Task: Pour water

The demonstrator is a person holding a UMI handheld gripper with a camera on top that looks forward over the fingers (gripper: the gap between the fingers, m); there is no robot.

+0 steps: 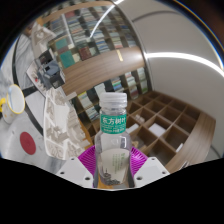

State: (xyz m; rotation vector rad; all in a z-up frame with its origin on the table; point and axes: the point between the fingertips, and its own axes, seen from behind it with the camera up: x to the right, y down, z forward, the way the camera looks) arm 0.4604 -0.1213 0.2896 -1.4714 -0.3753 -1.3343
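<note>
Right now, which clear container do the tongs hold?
The bottle with white cap and green label, squeezed between the tongs; the other clear container sits to its left.

one camera rides the tongs [112, 172], facing forward, close behind a bottle [113, 135].

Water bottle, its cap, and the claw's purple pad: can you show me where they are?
water bottle [114, 140]: gripper view, on its label.
cap [113, 99]: gripper view, on the white top.
purple pad [88, 160]: gripper view, on the left finger's inner face.
claw [112, 168]: gripper view, between the fingertips, shut on the bottle.

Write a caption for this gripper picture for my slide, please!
Gripper fingers clamp a capped water bottle, with bookshelves behind.
</note>
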